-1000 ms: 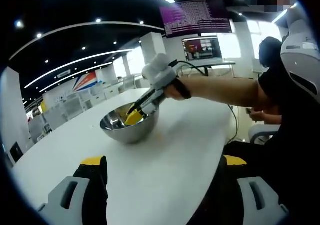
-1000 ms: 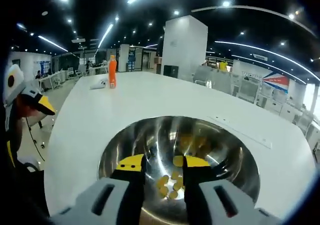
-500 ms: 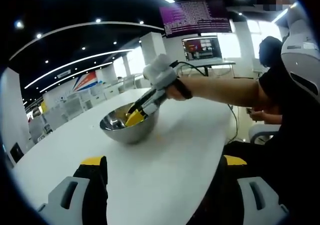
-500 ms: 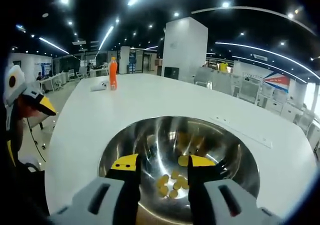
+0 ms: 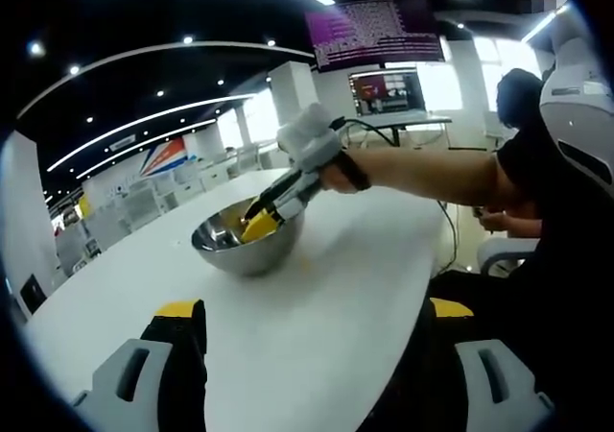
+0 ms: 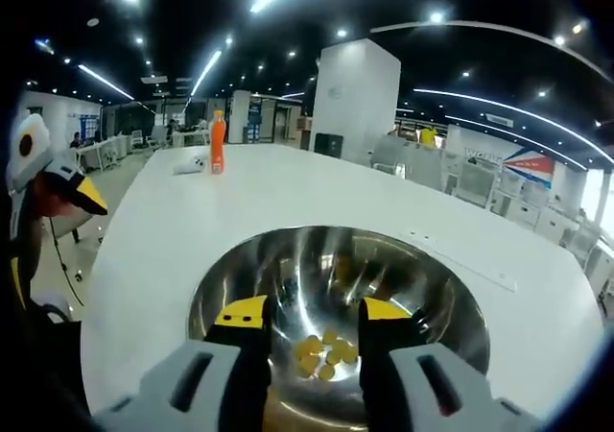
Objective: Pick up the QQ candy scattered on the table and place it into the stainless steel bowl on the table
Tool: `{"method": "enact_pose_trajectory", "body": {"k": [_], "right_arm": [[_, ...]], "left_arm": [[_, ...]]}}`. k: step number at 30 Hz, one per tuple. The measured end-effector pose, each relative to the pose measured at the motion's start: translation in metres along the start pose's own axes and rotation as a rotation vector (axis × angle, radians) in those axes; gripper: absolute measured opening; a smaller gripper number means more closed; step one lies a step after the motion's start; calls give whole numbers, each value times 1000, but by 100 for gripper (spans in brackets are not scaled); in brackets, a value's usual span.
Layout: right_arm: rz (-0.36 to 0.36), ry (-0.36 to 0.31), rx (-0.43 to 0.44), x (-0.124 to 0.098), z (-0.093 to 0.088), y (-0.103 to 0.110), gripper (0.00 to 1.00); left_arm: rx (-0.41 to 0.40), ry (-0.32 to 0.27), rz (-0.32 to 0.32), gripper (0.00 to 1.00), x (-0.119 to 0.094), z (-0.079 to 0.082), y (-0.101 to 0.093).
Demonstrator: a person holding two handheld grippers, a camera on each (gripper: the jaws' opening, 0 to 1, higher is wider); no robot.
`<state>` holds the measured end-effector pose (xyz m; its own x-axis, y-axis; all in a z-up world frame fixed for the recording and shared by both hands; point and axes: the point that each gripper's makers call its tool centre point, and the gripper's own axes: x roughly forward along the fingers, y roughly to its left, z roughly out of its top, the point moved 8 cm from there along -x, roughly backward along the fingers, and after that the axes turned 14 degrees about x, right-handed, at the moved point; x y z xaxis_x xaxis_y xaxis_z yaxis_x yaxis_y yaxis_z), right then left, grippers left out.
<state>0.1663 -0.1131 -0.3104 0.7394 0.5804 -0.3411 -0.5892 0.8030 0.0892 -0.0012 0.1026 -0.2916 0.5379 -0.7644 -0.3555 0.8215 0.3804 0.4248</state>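
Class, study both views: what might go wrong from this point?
1. The right gripper hangs open inside the steel bowl; lifting carelessly, a jaw might catch the rim and tip out the yellow candies.
2. The bowl sits near the table edge on the person's side, so a knock might push it off.

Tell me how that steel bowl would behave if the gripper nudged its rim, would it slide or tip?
The stainless steel bowl looks thin and polished, so it is probably light and may slide on the smooth white table. Its rounded underside suggests it could rock when pushed at the rim. The few candies inside likely add little weight.
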Motion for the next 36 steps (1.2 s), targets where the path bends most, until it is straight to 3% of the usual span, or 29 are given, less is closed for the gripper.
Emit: {"method": "enact_pose_trajectory", "body": {"k": [6, 10, 14, 18, 22, 27, 32, 36], "right_arm": [[-14, -21, -5, -2, 6, -4, 32], [-28, -110, 3, -14, 18, -4, 28], [-46, -190, -23, -27, 36, -3, 17], [-43, -254, -37, -45, 59, 5, 21], [-17, -365, -63, -76, 91, 23, 22], [89, -469, -82, -117, 117, 63, 24], [156, -520, -128, -145, 123, 95, 25], [211, -535, -158, -160, 116, 119, 25]], "left_arm": [[1, 1, 0, 94, 0, 0, 1], [0, 10, 5, 93, 0, -2, 2], [1, 12, 2, 93, 0, -3, 1], [2, 2, 1, 93, 1, 1, 1], [0, 0, 7, 93, 0, 1, 3], [-3, 0, 13, 93, -1, 1, 4], [1, -4, 11, 93, 0, 3, 4], [2, -7, 10, 93, 1, 4, 4]]}}
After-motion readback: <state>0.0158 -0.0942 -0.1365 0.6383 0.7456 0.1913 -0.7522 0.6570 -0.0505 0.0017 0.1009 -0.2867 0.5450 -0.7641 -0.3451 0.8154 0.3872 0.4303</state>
